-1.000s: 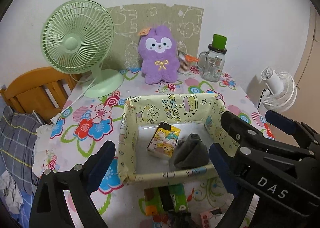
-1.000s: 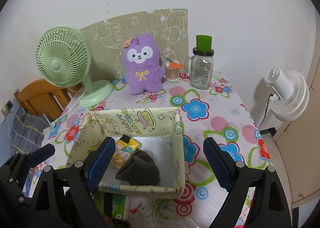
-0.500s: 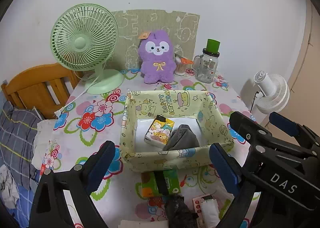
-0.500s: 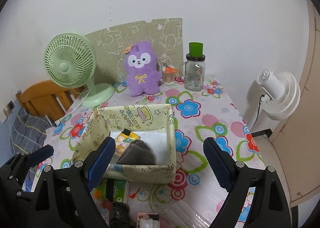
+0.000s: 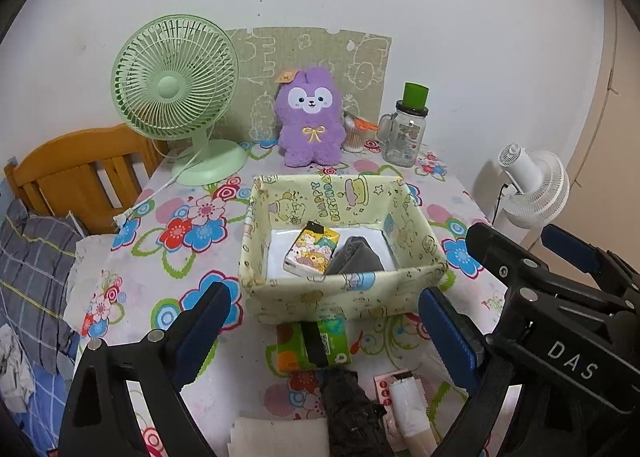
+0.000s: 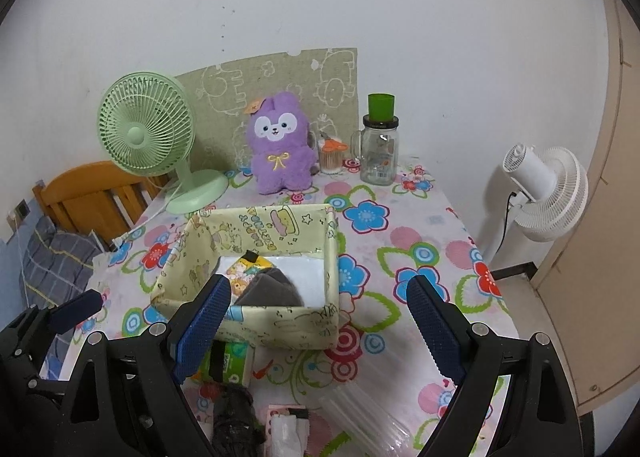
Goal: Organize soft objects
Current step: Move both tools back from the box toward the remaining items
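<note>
— What changed since a second ago?
— You've pulled both grippers back: left gripper (image 5: 324, 321) and right gripper (image 6: 320, 317) gape empty. The fabric box (image 5: 340, 297) looks farther, revealing a green pack (image 5: 316, 345) before it; the grey cloth (image 5: 356, 257) lies inside.

Pale yellow cartoon-print fabric bin (image 5: 340, 297) sitting upright mid-surface, holding a tilted cartoon tissue pack (image 5: 312, 253) leaning against a folded grey cloth (image 5: 356, 257), green tissue pack (image 5: 314, 343) lying just before the bin, crumpled black cloth (image 5: 348, 409) lying nearer still
</note>
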A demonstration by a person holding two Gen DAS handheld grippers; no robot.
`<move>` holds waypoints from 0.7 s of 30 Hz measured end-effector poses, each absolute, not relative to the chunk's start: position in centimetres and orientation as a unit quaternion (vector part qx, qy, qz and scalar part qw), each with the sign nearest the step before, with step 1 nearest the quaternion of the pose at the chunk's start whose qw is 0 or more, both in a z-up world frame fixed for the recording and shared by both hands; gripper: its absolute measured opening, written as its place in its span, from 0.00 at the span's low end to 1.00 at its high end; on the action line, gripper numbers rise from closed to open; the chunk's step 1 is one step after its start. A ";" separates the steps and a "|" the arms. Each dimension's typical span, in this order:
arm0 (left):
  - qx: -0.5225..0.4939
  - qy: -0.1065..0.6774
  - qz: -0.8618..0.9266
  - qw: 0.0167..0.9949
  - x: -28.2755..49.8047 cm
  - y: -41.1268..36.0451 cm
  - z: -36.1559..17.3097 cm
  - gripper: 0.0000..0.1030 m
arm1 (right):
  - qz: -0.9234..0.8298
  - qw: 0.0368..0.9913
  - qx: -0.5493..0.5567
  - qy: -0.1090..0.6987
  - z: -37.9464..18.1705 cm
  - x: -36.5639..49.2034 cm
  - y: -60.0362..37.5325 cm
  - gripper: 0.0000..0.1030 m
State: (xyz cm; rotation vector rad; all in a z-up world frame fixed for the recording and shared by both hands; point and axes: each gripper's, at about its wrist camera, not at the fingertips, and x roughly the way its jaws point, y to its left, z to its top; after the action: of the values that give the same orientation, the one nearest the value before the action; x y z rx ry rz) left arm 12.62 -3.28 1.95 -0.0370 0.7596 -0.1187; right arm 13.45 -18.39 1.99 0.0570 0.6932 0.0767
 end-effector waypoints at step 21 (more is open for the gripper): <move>-0.018 0.383 -0.051 0.922 9.2 -3.5 -1.4 0.92 | 0.062 0.940 0.001 0.336 -0.5 9.5 -18.1 0.88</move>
State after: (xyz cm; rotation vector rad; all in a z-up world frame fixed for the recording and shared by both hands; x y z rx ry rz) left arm 9.18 -3.54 -1.38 -0.0372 0.7866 -0.1046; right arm 9.53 -18.09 -0.53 0.0011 0.6853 0.1258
